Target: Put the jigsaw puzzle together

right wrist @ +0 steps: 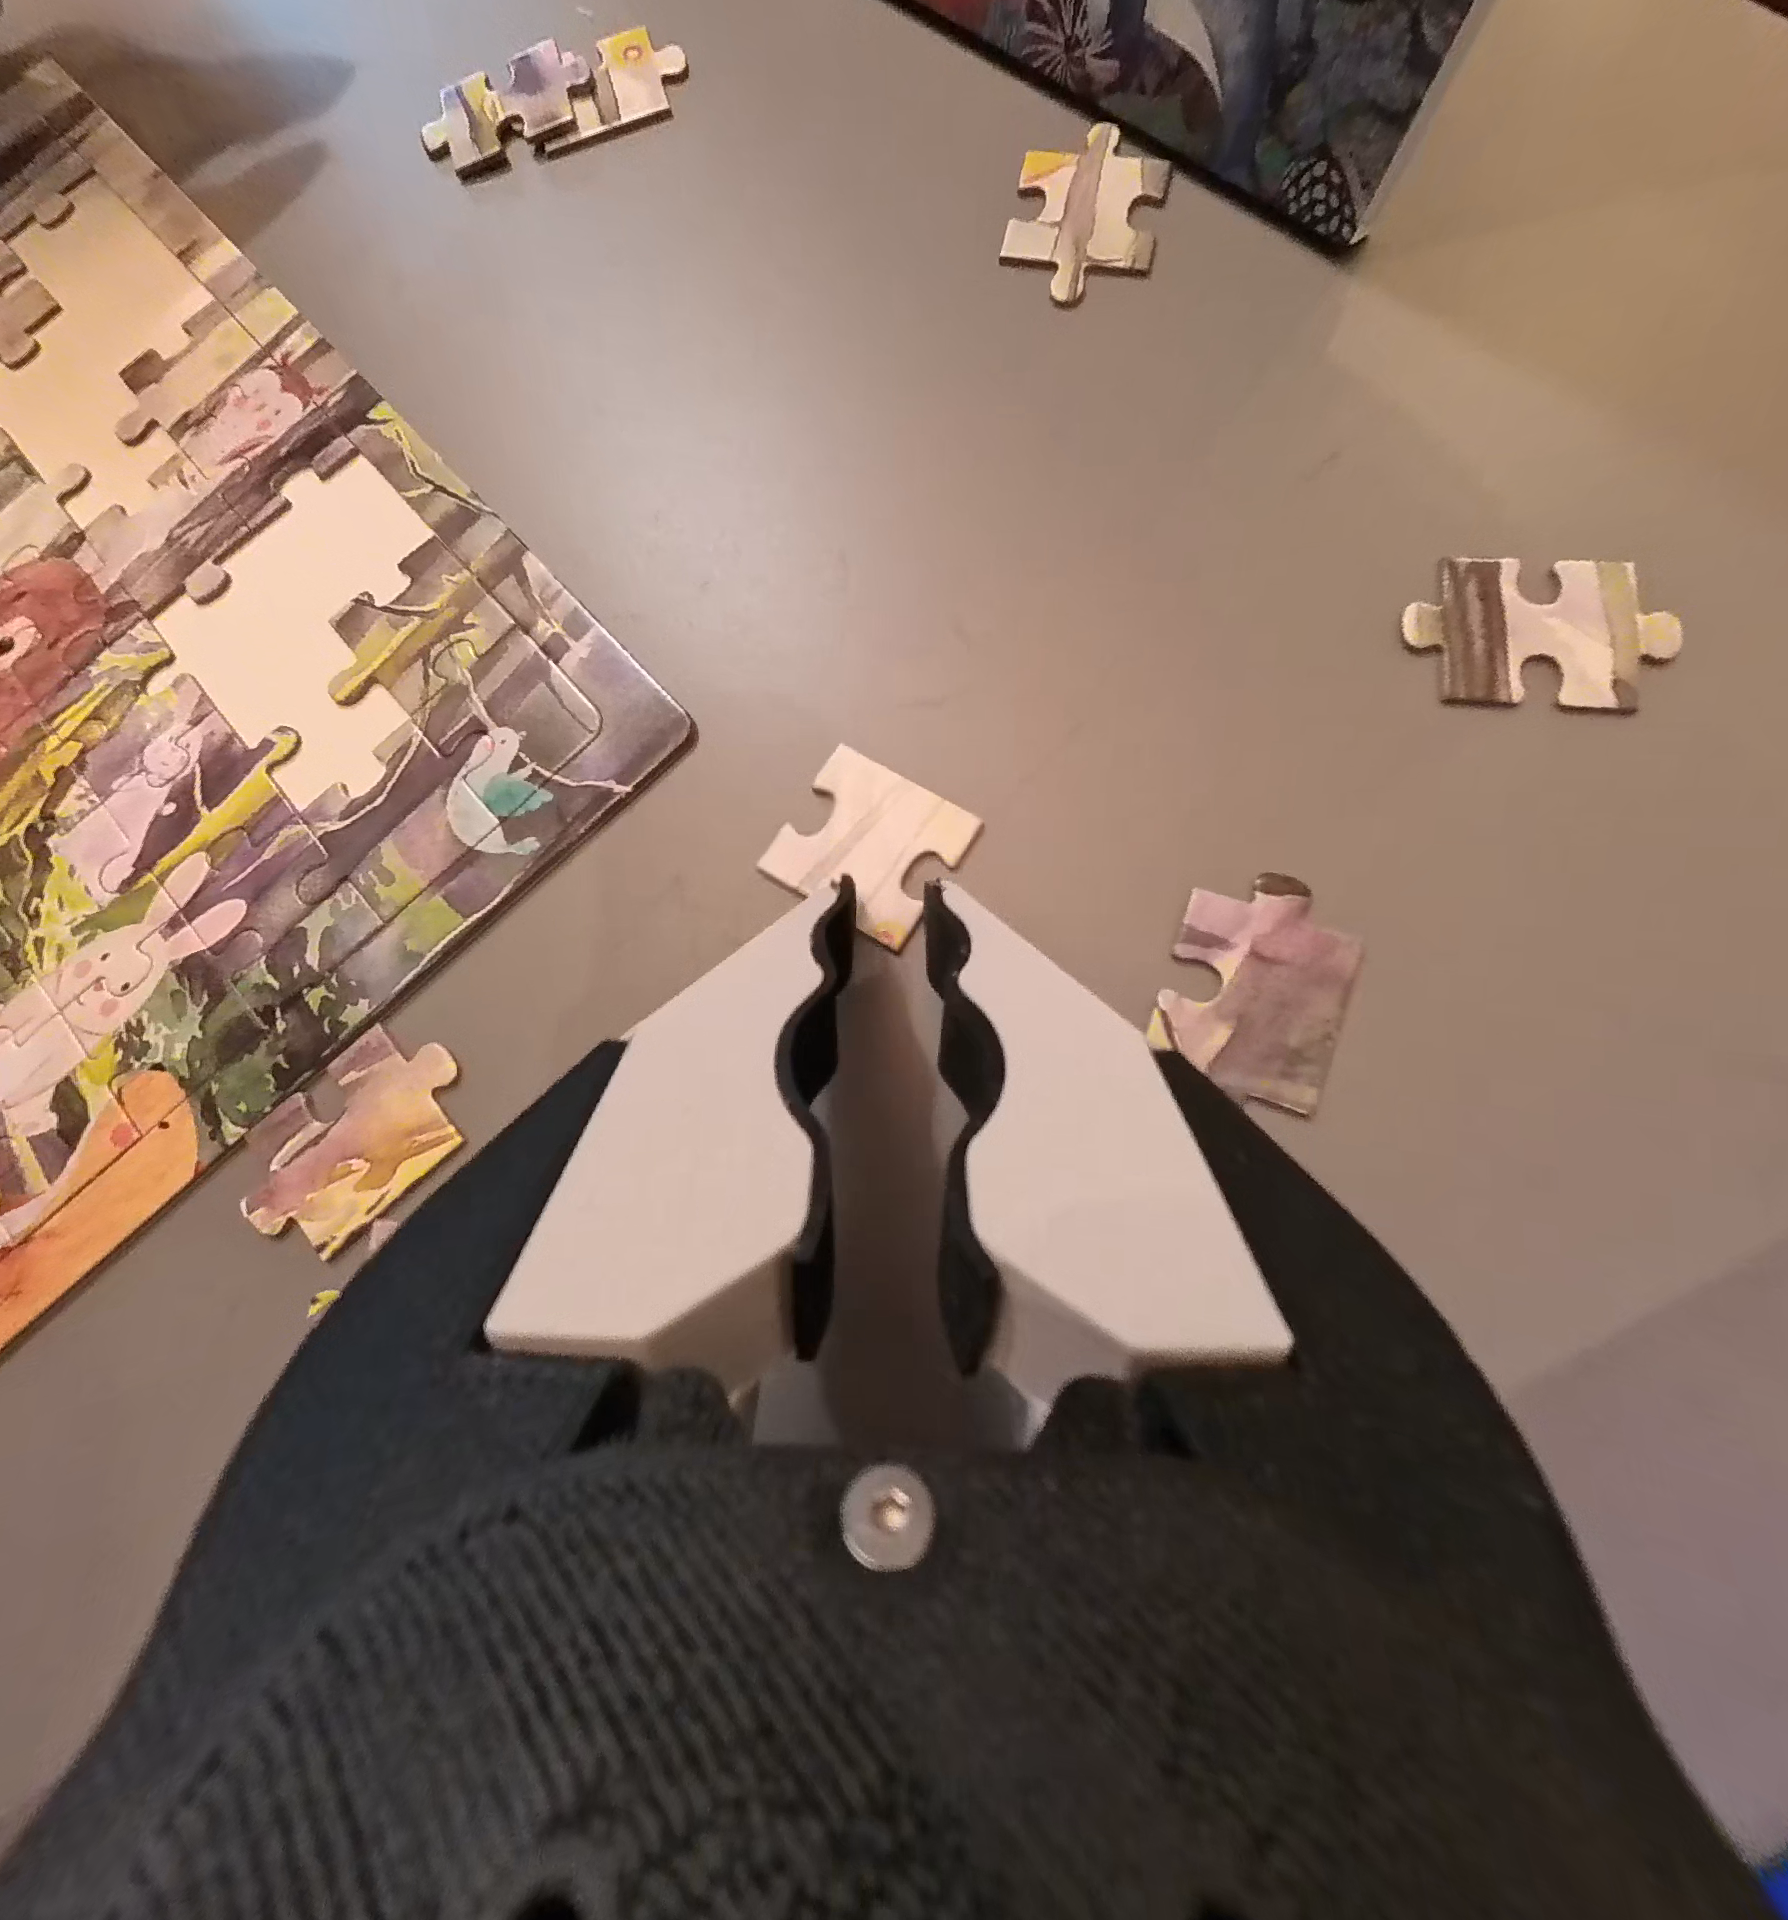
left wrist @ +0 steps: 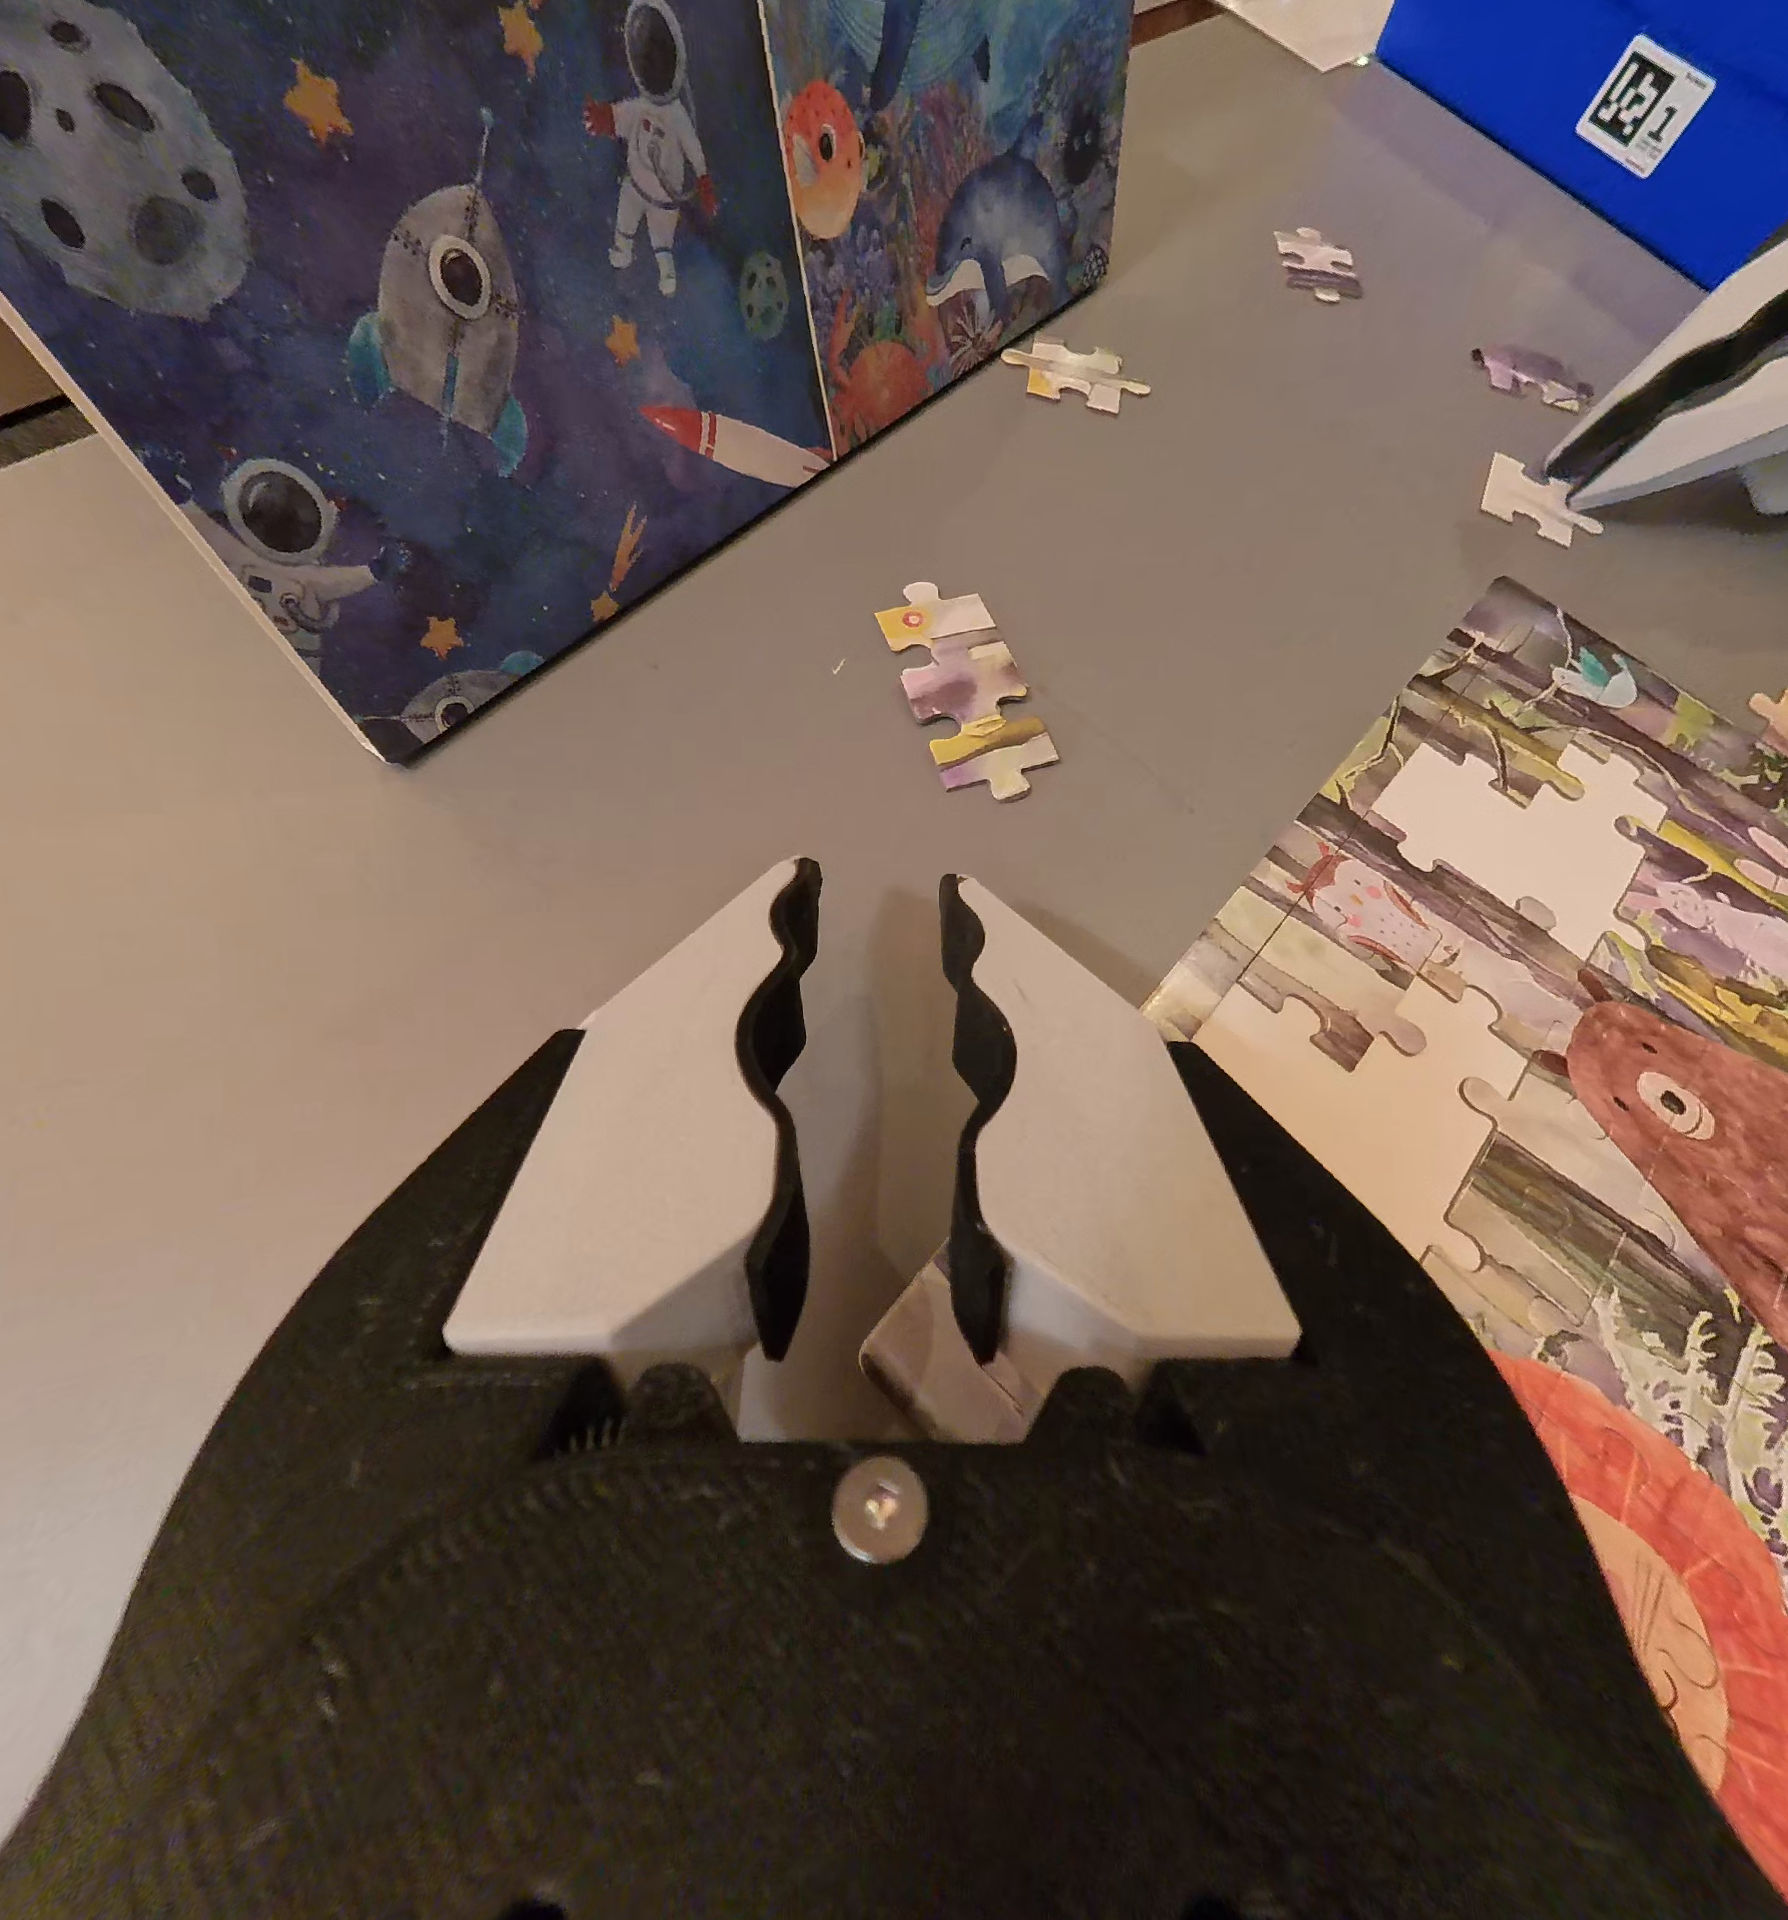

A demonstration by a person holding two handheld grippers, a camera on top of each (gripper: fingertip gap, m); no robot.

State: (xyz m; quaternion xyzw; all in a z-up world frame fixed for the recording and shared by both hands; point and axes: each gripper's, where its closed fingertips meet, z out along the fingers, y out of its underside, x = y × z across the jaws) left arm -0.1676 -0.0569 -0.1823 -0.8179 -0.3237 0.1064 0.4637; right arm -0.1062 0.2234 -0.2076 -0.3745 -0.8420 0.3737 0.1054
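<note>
Two grippers: white wedge fingers with wavy black rubber pads, on matte black printed bodies with a steel screw.
Left gripper (left wrist: 879, 883): parted by a narrow gap, holding nothing, above bare grey tabletop (left wrist: 246, 935).
Printed box (left wrist: 433, 312): glossy cardboard with space and sea pictures, standing far left.
Joined strip (left wrist: 968, 691): three interlocked card pieces, flat ahead of the left gripper.
Jigsaw puzzle (left wrist: 1596, 1091): flat cardboard sheet at right in the left wrist view, knobbed white gaps in its upper part.
Pale piece (right wrist: 869, 836): cream card with two notches, lying flat just off the puzzle's rounded corner.
Right gripper (right wrist: 888, 888): slightly open, tips at the pale piece's near edge; grip not closed on it.
Loose pieces: purple one (right wrist: 1259, 1003) right of the fingers, two-piece pair (right wrist: 1539, 634) farther right.
</note>
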